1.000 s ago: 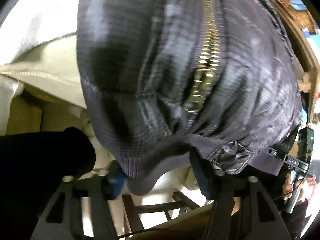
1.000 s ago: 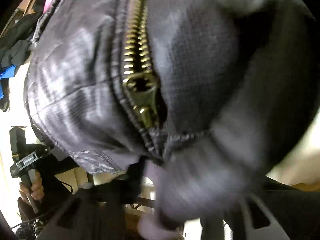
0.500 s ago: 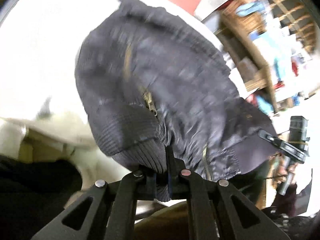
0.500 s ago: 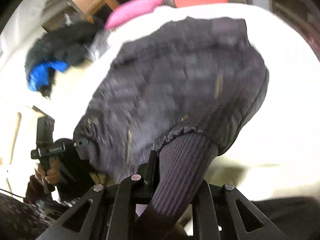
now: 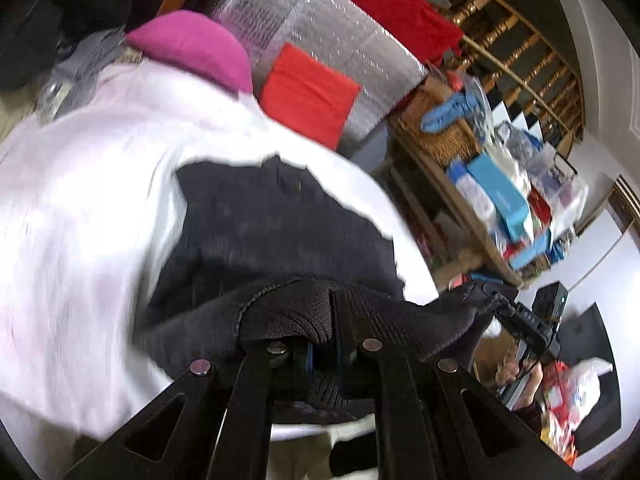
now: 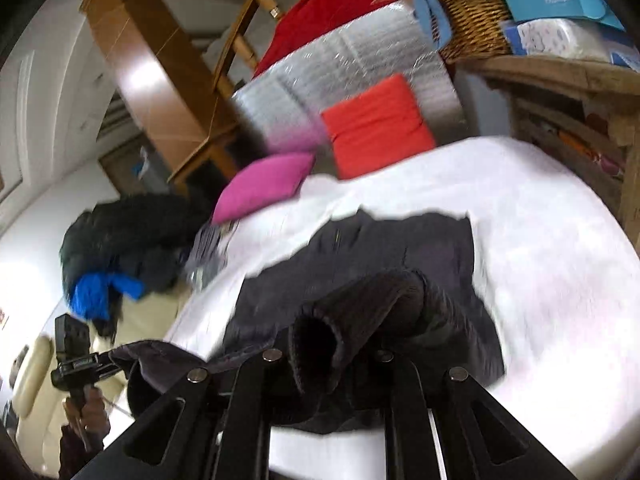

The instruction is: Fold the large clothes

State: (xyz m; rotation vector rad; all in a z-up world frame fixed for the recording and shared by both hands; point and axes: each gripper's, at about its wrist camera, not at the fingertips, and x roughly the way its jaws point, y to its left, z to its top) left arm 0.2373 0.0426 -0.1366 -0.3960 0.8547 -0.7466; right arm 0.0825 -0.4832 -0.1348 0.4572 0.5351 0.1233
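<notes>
A dark quilted jacket (image 5: 272, 232) (image 6: 400, 256) lies on a bed's white sheet (image 5: 80, 200) (image 6: 540, 220), its near edge raised off the bed. My left gripper (image 5: 322, 350) is shut on the jacket's ribbed hem (image 5: 288, 312), which bunches over the fingertips. My right gripper (image 6: 330, 360) is shut on a rolled ribbed band (image 6: 360, 312) of the same jacket. In the left wrist view the right gripper (image 5: 520, 320) shows at the far right, pinching the hem's other end. The right wrist view has the left gripper (image 6: 80, 364) at the far left, held by a hand.
A pink cushion (image 5: 192, 44) (image 6: 264, 184) and a red cushion (image 5: 308, 92) (image 6: 376, 124) lie at the bed's head. A wooden shelf (image 5: 460, 216) with boxes and a wicker basket (image 6: 472, 24) stands to the right. Dark and blue clothes (image 6: 120, 248) are piled to the left.
Both grippers closed on the jacket's ribbed edge and rose, lifting it. The jacket, which filled both views with its brass zip, now lies farther below, and the room shows.
</notes>
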